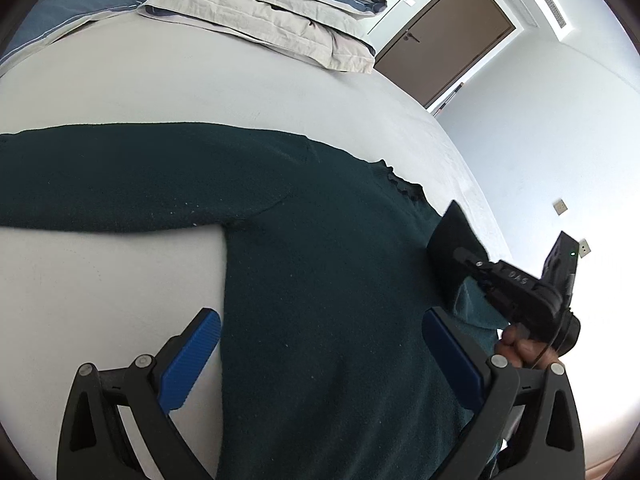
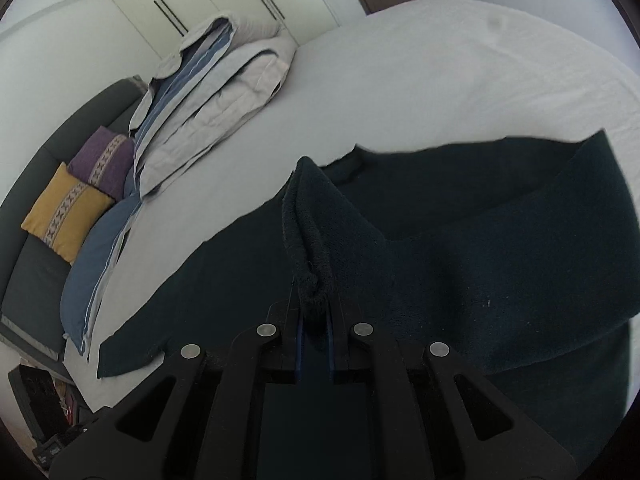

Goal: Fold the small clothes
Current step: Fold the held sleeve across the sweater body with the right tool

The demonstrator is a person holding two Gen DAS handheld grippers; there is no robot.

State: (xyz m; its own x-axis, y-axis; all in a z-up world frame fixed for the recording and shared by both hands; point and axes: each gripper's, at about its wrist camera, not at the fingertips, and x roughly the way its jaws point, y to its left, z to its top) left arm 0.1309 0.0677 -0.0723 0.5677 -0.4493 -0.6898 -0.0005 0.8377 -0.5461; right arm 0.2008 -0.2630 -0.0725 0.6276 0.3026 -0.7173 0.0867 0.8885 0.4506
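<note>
Dark green sweater (image 1: pixel 320 280) lies spread on the white bed (image 1: pixel 240 92); right gripper (image 2: pixel 314 320) is clamped on its sleeve cuff (image 2: pixel 310 280), lifted over the body; left gripper (image 1: pixel 320 360) hangs wide open above it, holding nothing.

The dark green knit sweater (image 1: pixel 328 300) lies flat on the white-sheeted bed (image 1: pixel 200 88), one sleeve extended left. The folded grey-and-blue quilt (image 1: pixel 264 12) rests at the far side. The right tool (image 2: pixel 314 320) lifts the sweater's right edge; the left tool (image 1: pixel 320 356) straddles its near body.
</note>
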